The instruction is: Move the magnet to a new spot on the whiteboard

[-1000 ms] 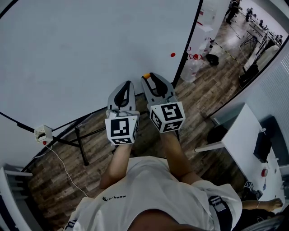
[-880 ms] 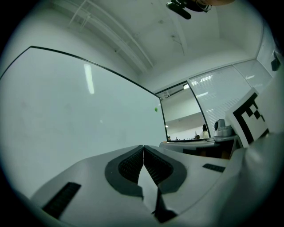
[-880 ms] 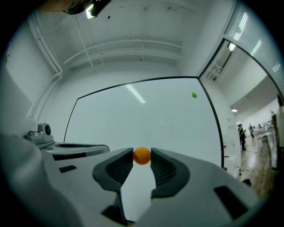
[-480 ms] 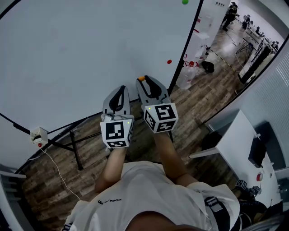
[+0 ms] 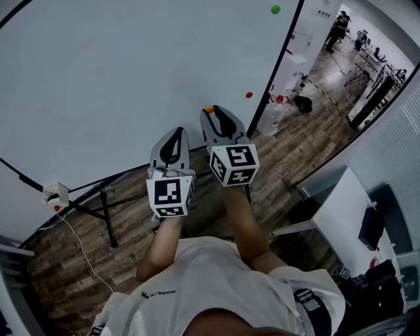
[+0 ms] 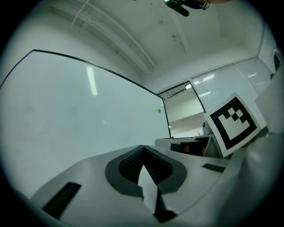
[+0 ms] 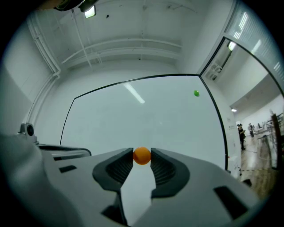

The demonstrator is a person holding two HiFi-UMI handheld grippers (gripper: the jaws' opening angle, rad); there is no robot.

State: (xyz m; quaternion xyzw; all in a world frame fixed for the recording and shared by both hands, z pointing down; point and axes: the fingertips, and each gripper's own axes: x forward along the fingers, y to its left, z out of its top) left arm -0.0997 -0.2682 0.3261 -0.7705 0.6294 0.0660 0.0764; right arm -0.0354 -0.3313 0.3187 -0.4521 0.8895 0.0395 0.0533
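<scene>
R gripper (image 7: 142, 154) pinches orange magnet (image 7: 142, 156); L gripper (image 6: 143, 149) jaws closed, empty. Green magnet (image 5: 275, 9) & red magnet (image 5: 249, 94) sit on whiteboard (image 5: 131, 79).

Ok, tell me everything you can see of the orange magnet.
The orange magnet is a small, round, smooth piece, plastic by its look and evenly orange. It sits pinched at the very tips of the right gripper, one pad pressing each side, its top left bare. Behind it stands the whiteboard; whether it touches the board cannot be told.
</scene>
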